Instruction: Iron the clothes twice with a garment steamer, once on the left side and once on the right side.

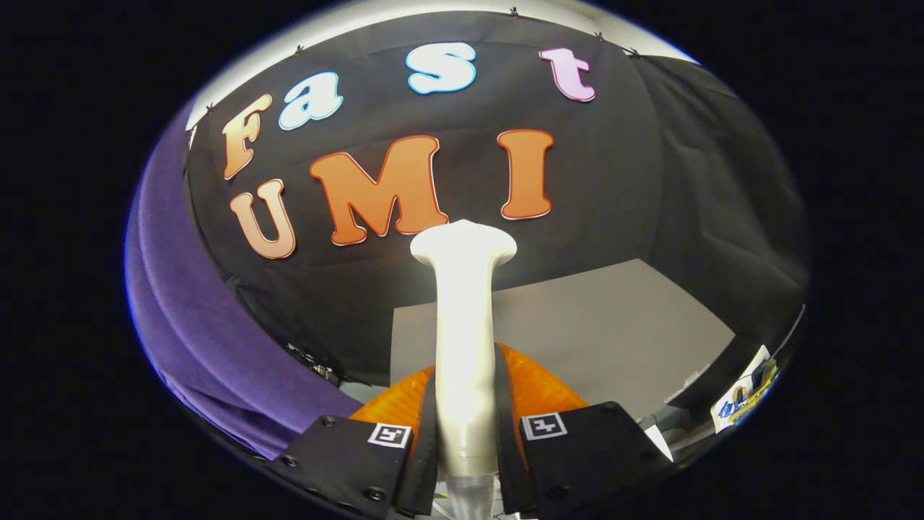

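My gripper is shut on the white garment steamer, both fingers pressing its slim handle. The steamer runs straight ahead from between the fingers and ends in a wider flat head held up in the air. A purple garment hangs to the left of the fingers, its folds running down beside the left finger. The steamer head is apart from the garment, well to its right.
A grey tabletop lies beyond and to the right of the fingers. The black booth cloth closes the back and right side. A small printed card lies at the far right, by the table's edge.
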A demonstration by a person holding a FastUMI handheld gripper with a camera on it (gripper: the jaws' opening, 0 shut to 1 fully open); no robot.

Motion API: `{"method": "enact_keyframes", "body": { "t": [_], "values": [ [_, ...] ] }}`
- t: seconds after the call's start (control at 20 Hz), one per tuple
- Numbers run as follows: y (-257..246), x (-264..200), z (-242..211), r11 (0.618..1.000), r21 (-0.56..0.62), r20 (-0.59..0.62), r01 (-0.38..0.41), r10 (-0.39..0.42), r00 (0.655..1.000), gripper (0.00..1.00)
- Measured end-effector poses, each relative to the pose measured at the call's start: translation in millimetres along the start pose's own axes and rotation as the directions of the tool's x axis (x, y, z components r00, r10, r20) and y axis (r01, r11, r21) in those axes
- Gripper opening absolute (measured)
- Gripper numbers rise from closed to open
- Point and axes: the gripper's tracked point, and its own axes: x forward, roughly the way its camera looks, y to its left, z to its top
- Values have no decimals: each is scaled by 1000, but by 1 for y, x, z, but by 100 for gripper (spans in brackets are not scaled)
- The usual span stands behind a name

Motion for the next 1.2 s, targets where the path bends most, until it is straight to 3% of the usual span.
{"method": "enact_keyframes", "body": {
  "t": [0.2, 0.45, 0.8, 1.2],
  "values": [
    [-15, -68, 22, 999, 37, 134, 10, -15, 991, 43],
    [-23, -156, 28, 999, 29, 294, 29, -36, 955, 42],
    [-3, -249, -14, 1000, 30, 441, 3, -16, 897, 42],
    [55, -290, -47, 1000, 19, 552, -15, 2, 834, 42]
  ]
}}
